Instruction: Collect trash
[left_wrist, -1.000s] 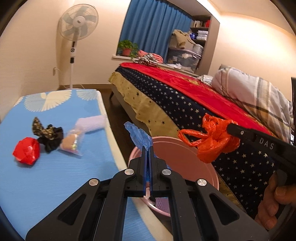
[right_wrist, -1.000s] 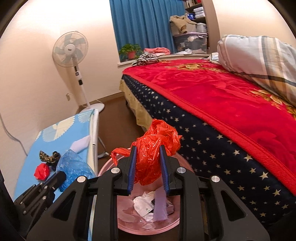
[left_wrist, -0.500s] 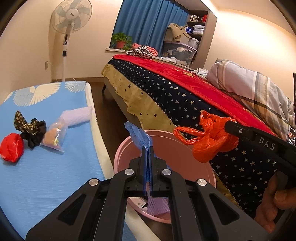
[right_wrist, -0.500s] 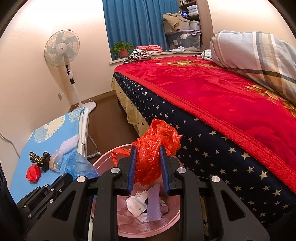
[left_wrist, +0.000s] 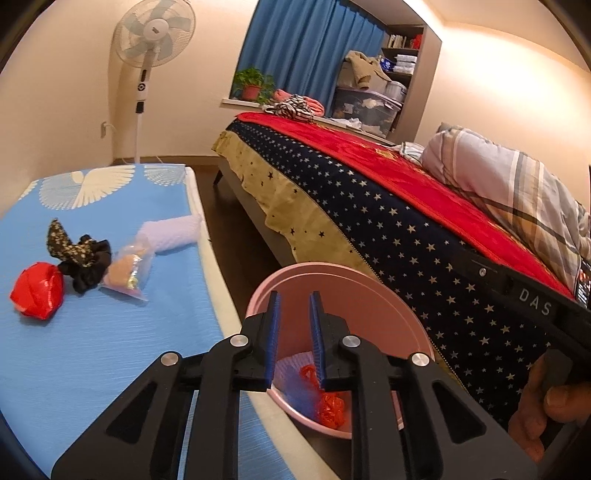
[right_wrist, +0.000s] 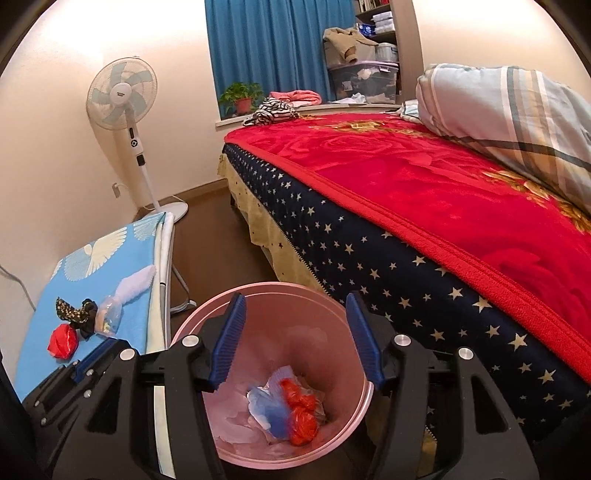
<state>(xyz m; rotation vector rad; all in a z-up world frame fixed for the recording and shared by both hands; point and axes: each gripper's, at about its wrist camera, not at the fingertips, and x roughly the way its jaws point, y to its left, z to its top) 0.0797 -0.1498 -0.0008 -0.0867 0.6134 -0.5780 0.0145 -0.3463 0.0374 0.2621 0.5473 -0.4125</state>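
Both jaws are spreading with nothing between them: the left hand-held gripper (left_wrist: 294, 325) and right hand-held gripper (right_wrist: 295, 334) hang over the pink trash bin (right_wrist: 334, 306), where the orange bag (right_wrist: 301, 413) and blue bag (right_wrist: 271, 408) lie.

My two black grippers

Left gripper (left_wrist: 294, 330) and right gripper (right_wrist: 295, 334): blue ribbed pads, silver pivot screws, "DAS" lettered along the right one's side.
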